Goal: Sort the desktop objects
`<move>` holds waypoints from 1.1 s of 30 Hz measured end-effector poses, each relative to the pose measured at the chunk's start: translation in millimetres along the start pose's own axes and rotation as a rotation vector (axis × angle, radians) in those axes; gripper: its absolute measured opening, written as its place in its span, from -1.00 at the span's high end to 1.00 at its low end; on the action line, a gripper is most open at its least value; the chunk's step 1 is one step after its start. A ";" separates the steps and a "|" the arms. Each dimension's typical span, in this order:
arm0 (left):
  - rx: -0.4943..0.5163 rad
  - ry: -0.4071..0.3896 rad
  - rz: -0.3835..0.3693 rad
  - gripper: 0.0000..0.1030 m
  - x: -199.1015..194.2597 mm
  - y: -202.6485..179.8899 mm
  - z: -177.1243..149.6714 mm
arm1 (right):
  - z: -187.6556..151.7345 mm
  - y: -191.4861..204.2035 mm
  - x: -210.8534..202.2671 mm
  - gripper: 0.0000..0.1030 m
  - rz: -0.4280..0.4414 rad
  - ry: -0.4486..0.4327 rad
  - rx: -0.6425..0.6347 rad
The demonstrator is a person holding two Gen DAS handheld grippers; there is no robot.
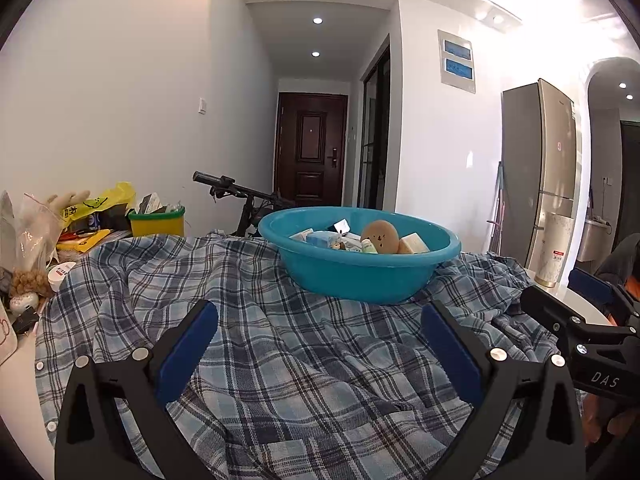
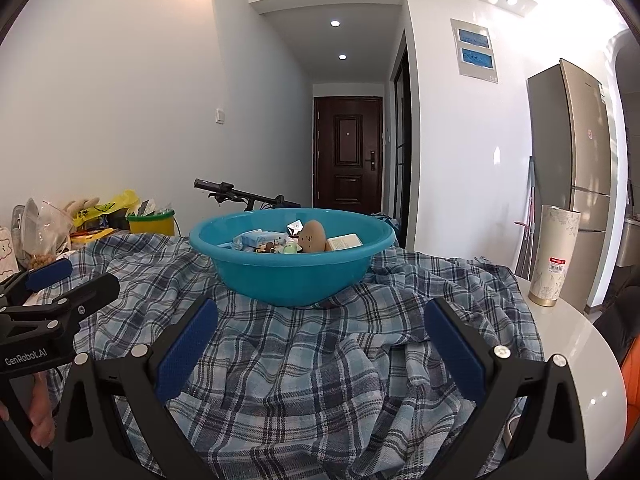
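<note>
Left gripper jaws gape above plaid cloth.

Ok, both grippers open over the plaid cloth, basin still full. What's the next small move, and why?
Probably ease the right gripper forward and up over the rim of the teal basin. Its fingers are open and hold nothing, the items to sort lie inside the basin, and only plaid cloth lies between.
</note>
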State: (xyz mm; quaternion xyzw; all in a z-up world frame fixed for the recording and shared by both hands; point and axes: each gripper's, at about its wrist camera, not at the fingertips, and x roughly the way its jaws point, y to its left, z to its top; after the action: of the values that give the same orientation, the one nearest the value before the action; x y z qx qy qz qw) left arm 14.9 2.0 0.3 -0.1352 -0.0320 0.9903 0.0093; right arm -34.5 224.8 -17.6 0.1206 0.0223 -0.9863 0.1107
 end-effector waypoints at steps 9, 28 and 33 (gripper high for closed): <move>-0.007 0.005 0.002 -1.00 0.4 0.1 1.0 | -0.3 -0.8 -1.1 -0.99 -0.008 0.003 -0.007; 0.007 0.011 -0.010 -1.00 -0.3 -3.3 -0.2 | -0.2 -4.6 -1.6 -0.99 -0.023 0.007 0.012; 0.011 0.016 -0.017 -1.00 0.2 -4.0 -0.1 | -0.7 -5.1 -2.4 -0.99 -0.027 0.007 0.016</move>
State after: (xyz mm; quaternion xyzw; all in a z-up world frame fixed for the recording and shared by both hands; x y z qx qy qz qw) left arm 14.8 6.1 0.4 -0.1431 -0.0278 0.9891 0.0184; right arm -33.2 230.3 -17.6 0.1247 0.0164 -0.9874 0.0963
